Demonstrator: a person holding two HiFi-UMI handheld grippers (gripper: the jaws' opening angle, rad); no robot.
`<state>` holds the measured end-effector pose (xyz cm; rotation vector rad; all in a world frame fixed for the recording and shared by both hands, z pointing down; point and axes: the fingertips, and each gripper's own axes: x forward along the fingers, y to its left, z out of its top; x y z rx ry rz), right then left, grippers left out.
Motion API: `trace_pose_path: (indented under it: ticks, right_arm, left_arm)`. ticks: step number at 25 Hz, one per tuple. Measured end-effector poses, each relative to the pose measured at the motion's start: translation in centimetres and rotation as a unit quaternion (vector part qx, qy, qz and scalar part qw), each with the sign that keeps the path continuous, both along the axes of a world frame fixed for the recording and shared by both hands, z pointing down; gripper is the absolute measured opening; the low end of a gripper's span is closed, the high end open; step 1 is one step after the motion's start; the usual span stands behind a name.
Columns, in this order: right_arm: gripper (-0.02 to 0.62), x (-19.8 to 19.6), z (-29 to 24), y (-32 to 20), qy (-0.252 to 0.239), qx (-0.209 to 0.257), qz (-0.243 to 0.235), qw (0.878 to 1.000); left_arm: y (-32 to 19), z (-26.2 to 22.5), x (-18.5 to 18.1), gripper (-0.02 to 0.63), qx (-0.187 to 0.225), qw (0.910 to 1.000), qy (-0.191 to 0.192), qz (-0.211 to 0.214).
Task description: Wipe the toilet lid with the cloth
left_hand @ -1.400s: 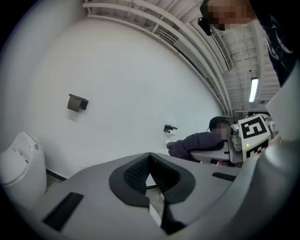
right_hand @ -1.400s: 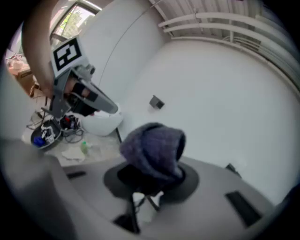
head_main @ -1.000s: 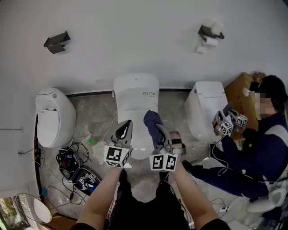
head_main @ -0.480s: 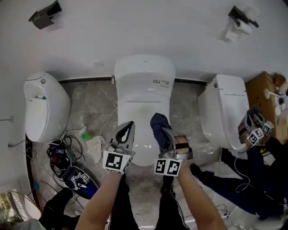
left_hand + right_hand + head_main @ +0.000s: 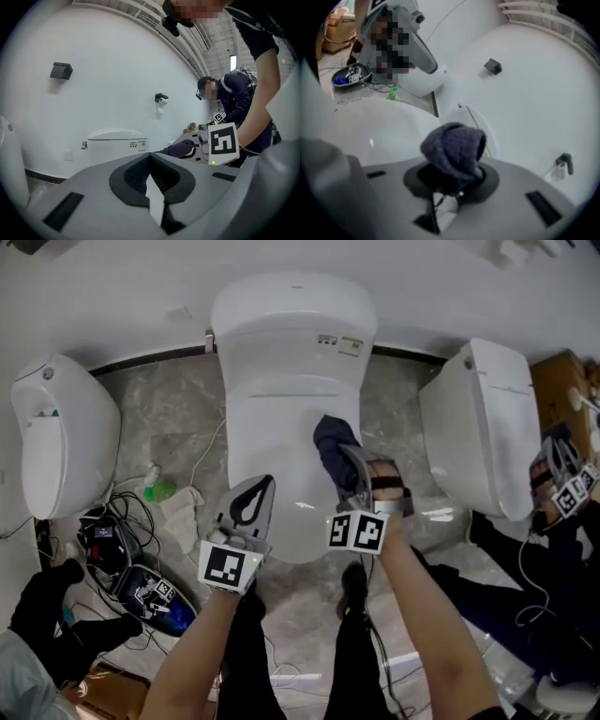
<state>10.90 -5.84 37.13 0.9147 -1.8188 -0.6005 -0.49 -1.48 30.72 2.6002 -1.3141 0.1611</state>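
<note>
Clamping cloth (image 5: 330, 448) over toilet lid (image 5: 272, 446): right claw (image 5: 351, 471); left claw (image 5: 261, 486) closed, empty; cables (image 5: 127, 521) nearby.

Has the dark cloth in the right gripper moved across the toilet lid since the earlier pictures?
No, barely: against the toilet lid, the cloth stays on its right side, behind the middle. The head camera moved instead.

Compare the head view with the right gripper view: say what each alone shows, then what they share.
Head view only: the right-hand toilet and a second person beside it. Right gripper view only: the black wall holder and the paper holder in full, which the head view at best clips at its top edge. Both: the dark cloth clamped in the right tongs, the toilet lid and the green bottle.
</note>
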Motion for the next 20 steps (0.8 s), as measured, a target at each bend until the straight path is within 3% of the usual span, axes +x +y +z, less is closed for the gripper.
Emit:
trace_pose_path:
  ticks: [9, 15, 20]
  right_arm:
    - [0.094, 2.9, 5.0, -5.5, 0.038, 0.006, 0.021, 0.999]
    - [0.095, 1.9, 6.1, -5.9, 0.024, 0.025, 0.013, 0.999]
    - [0.095, 3.0, 7.7, -6.1, 0.032, 0.016, 0.01, 0.999]
  left_arm:
    - [-1.0, 2.1, -1.0, 0.009, 0.02, 0.9995, -0.022, -0.005]
    - [-3.0, 4.7, -2.0, 0.009, 0.032, 0.9984, -0.036, -0.03]
    - [-1.3, 6.2, -1.6, 0.009, 0.014, 0.9991, -0.014, -0.038]
